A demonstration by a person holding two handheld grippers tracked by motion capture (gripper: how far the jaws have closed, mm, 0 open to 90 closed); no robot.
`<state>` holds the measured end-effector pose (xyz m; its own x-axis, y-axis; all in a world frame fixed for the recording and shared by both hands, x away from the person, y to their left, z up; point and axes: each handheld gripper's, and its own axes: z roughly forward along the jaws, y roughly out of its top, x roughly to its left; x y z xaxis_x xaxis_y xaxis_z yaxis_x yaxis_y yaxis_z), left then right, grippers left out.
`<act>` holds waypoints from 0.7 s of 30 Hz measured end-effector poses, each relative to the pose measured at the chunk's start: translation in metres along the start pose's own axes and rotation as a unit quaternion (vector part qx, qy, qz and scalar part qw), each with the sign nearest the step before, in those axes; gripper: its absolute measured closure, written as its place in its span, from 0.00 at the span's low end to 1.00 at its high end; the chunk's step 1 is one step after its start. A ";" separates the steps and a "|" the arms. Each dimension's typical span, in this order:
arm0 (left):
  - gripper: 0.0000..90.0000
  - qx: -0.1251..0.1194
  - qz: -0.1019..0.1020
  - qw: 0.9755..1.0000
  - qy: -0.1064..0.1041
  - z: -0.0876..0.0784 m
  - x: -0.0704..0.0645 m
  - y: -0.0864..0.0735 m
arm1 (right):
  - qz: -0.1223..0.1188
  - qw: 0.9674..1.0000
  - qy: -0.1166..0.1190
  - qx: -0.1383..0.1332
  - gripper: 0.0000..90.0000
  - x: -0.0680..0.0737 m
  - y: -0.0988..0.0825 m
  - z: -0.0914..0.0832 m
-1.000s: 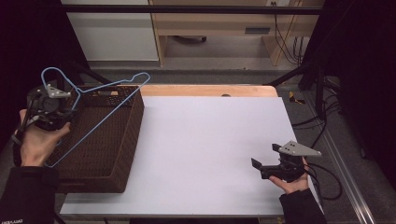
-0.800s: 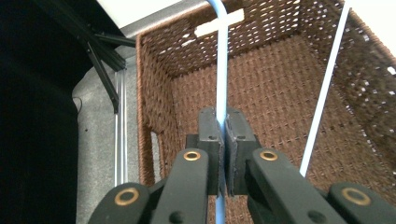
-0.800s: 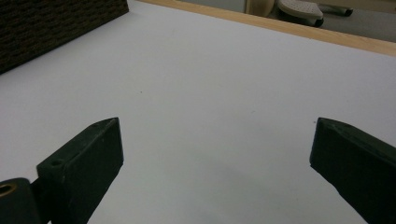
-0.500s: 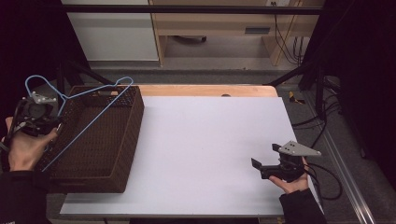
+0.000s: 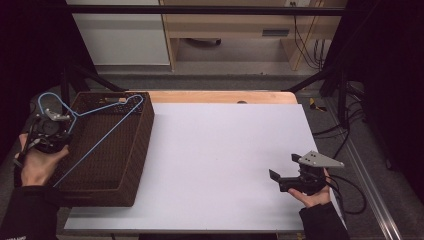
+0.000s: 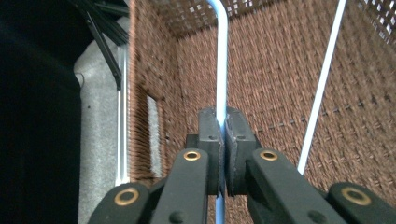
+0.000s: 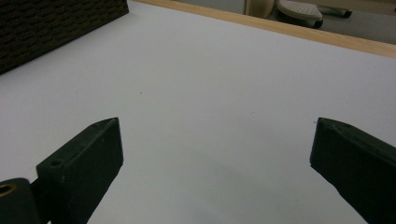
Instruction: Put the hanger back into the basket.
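High view: white table (image 5: 220, 160), left tool (image 5: 47, 132) clamping blue hanger (image 5: 100, 127) over wicker basket (image 5: 125, 165), right tool (image 5: 287, 179) agape.

One blue wire hanger (image 5: 95, 125), one brown wicker basket (image 5: 131, 165), one white tabletop (image 5: 220, 160) — and two tongs, left (image 5: 47, 131) and right (image 5: 282, 176).

High view is looking forward and down at the whole white table (image 5: 220, 160). Left gripper view is pointing close into the wicker basket (image 6: 280, 93), also sitting at the high view's left. Right gripper view is skimming low across the tabletop, catching a basket corner.
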<state>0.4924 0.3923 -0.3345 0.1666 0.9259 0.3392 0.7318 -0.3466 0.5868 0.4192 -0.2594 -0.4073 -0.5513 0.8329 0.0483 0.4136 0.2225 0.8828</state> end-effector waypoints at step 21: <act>0.88 0.013 -0.005 0.999 -0.031 0.032 -0.023 -0.020 | 0.001 1.000 -0.002 0.001 0.04 0.000 0.000 0.000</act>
<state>0.4954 0.3822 -0.3775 0.2003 0.9368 0.2867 0.7500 -0.3349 0.5703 0.4193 -0.2590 -0.4075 -0.5478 0.8352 0.0479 0.4154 0.2219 0.8822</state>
